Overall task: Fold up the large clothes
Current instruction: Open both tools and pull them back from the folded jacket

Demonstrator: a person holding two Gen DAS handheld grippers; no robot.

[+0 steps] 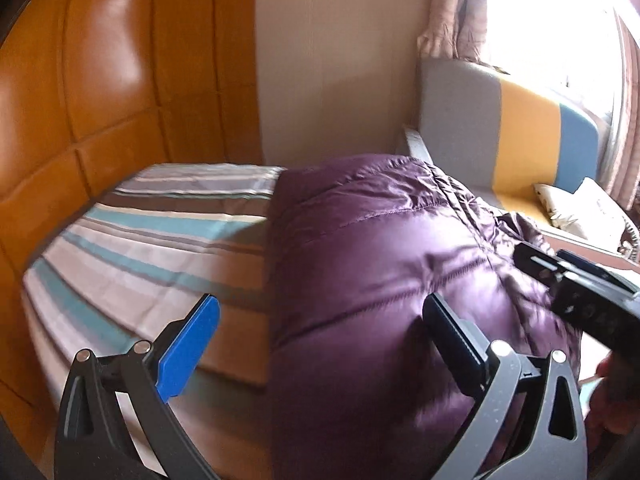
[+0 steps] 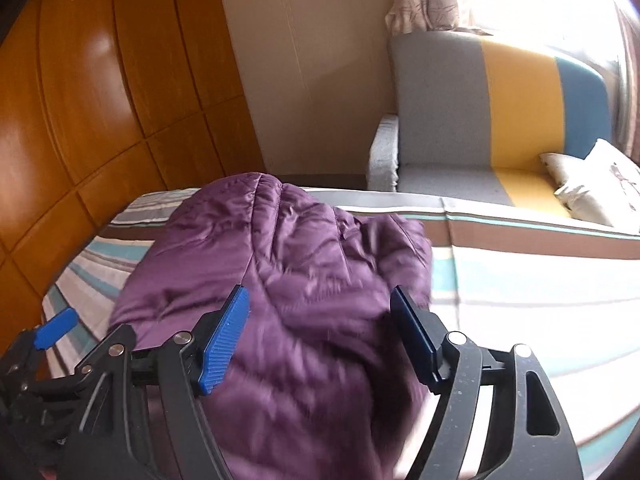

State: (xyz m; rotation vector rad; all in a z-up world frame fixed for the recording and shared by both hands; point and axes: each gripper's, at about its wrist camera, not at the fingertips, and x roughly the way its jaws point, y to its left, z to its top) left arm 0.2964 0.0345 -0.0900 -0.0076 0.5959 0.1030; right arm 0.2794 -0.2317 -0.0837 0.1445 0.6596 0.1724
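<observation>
Right gripper: jaws spread wide, nothing between the blue pads, which hang clear above the purple quilted jacket. No cloth pinched.

Left gripper: jaws likewise apart, one blue pad over the striped sheet, the dark pad over the jacket's puffy surface; no grip on the fabric. In the right wrist view the left gripper shows at the lower left edge, one blue pad visible; in the left wrist view the right gripper's black body enters from the right edge, with part of a hand below it.

Jacket: lies bunched in a lengthwise heap on the bed, its far end near the bed's far edge, its near end running under both grippers. Striped sheet in teal, brown and white lies bare on both sides of it.

Surroundings: orange padded headboard panels along the bed's left side. Beyond the far edge, a sofa in grey, yellow and blue with a pale cushion, curtain and bright window behind.
</observation>
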